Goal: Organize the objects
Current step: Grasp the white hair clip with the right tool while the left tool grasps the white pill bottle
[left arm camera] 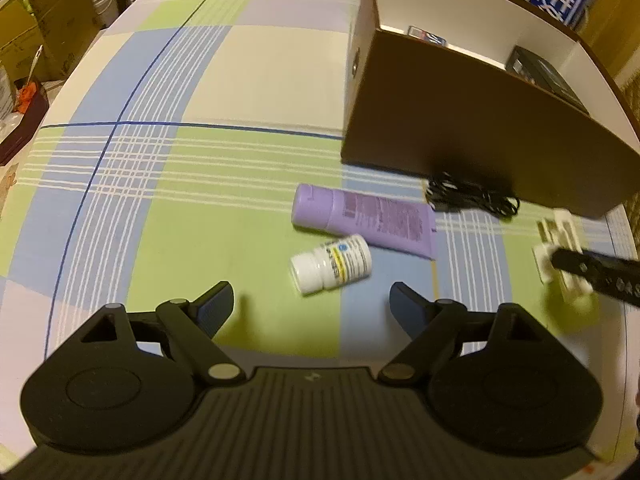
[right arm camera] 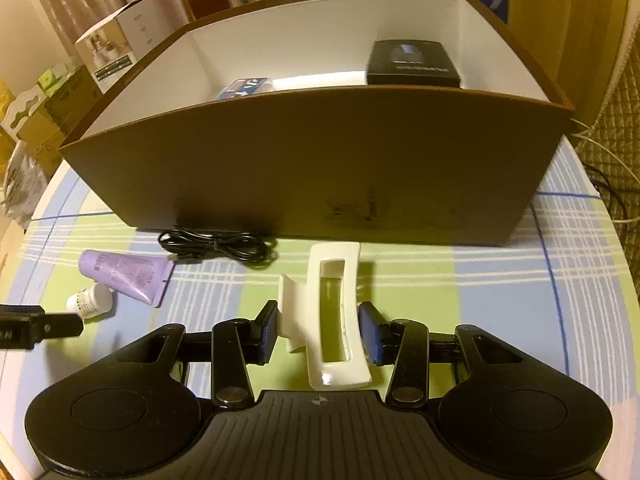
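Right claw [right arm camera: 318, 330] pinches the white plastic hair clip [right arm camera: 334, 312] just before the brown cardboard box's [right arm camera: 320, 168] near wall. Left claw [left arm camera: 311, 306] hangs spread above open checked counter [left arm camera: 160, 200], near the white pill bottle [left arm camera: 330, 264].

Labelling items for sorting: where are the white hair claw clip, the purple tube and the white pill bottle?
white hair claw clip [right arm camera: 335, 376]: right wrist view, near end.
purple tube [left arm camera: 384, 220]: left wrist view, label.
white pill bottle [left arm camera: 308, 274]: left wrist view, cap.

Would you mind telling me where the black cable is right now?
The black cable lies coiled on the checked tablecloth, right against the brown box's front wall. In the right wrist view it sits left of centre, just beyond the purple tube.
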A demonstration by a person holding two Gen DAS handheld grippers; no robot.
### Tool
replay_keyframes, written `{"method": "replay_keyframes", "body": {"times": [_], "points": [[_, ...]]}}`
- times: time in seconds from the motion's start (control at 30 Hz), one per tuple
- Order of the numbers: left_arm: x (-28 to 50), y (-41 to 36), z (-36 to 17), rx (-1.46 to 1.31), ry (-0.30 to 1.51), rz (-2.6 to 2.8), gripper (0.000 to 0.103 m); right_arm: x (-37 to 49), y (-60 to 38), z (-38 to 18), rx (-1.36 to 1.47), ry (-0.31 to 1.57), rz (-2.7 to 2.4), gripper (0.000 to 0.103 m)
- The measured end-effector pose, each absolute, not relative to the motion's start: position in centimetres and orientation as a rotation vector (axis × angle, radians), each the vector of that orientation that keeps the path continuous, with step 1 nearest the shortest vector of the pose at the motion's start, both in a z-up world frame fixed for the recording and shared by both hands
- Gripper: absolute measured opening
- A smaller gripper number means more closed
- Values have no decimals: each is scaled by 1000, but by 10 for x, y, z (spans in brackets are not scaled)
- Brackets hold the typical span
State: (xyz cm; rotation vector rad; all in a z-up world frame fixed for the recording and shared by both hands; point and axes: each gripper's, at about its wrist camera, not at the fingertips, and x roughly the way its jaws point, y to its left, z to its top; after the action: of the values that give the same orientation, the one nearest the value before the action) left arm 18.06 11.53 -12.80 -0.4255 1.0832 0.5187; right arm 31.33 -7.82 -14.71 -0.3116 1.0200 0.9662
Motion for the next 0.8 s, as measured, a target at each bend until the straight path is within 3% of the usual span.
{"method": "replay_keyframes", "body": {"times": [0.2,0.4,0.47,0.8], "points": [[194,119,-135,-465,1057,540,72,319,-91,-145,-300,1028,944,40],[204,120,-144,-474,1078,546,57,322,-97,-144,-290,1029,929,40],[205,120,-146,-484,1077,544,46,322,-98,-144,-292,1028,929,40],[194,112,-146,-444,1077,506,46,307,-102,-144,-335,1024,972,40]]}}
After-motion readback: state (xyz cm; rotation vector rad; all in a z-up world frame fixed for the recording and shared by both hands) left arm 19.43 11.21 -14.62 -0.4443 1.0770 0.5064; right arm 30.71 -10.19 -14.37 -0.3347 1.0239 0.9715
